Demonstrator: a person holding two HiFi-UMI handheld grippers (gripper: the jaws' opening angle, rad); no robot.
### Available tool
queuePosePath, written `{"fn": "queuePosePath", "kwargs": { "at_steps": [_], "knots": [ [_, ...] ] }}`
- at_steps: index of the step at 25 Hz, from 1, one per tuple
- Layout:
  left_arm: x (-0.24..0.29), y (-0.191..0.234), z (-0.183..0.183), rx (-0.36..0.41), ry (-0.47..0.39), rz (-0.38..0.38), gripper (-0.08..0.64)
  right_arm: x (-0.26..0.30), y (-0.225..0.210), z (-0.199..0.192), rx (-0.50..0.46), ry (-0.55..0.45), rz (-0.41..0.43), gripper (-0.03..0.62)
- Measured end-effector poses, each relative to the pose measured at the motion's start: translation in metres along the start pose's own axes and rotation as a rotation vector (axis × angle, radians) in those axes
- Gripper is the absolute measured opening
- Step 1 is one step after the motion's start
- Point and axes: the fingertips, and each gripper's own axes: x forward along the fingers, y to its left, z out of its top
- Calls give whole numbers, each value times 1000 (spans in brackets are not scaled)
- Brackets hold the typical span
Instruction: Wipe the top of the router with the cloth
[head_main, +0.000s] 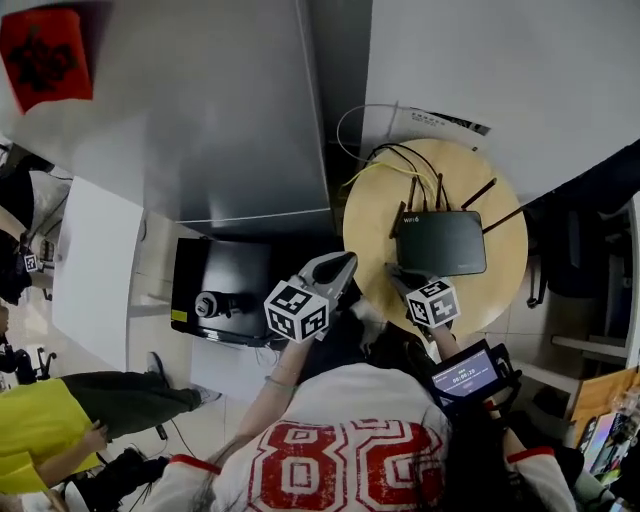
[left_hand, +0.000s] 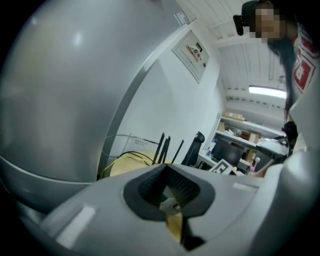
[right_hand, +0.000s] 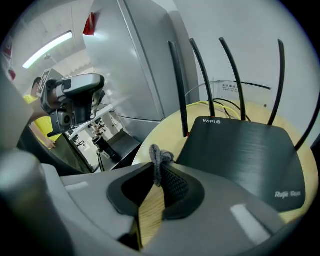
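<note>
A black router (head_main: 440, 243) with several upright antennas lies on a round wooden table (head_main: 370, 235). In the right gripper view the router (right_hand: 240, 150) fills the right side, just beyond the jaws. My right gripper (right_hand: 159, 172) is shut on a grey knitted cloth (right_hand: 159, 157), a wad of which sticks out above the jaws, short of the router's near corner. In the head view the right gripper (head_main: 395, 277) hangs at the table's near edge. My left gripper (head_main: 340, 265) is beside it, off the table's left rim; its jaws (left_hand: 172, 197) are closed, nothing gripped.
Yellow and black cables (head_main: 385, 160) trail behind the router toward the wall. A tall grey cabinet (head_main: 200, 110) stands left of the table, a black box (head_main: 225, 290) on the floor below it. A person in yellow (head_main: 40, 420) is at far left.
</note>
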Motion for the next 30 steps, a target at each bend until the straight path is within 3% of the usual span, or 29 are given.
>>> {"fn": "queuePosePath", "kwargs": {
  "at_steps": [9,20,30],
  "knots": [
    [-4,-21,-17,30,59,-61,2,-8,3,-20,55,-22,-31,40],
    [-23,-51,-41,62,112,-118,3,-53,-4,8,227,-276,-99,40],
    [-25,-100,-51,113,100,-124,3,-119,-14,-38,411,-452,-158,40]
  ]
}}
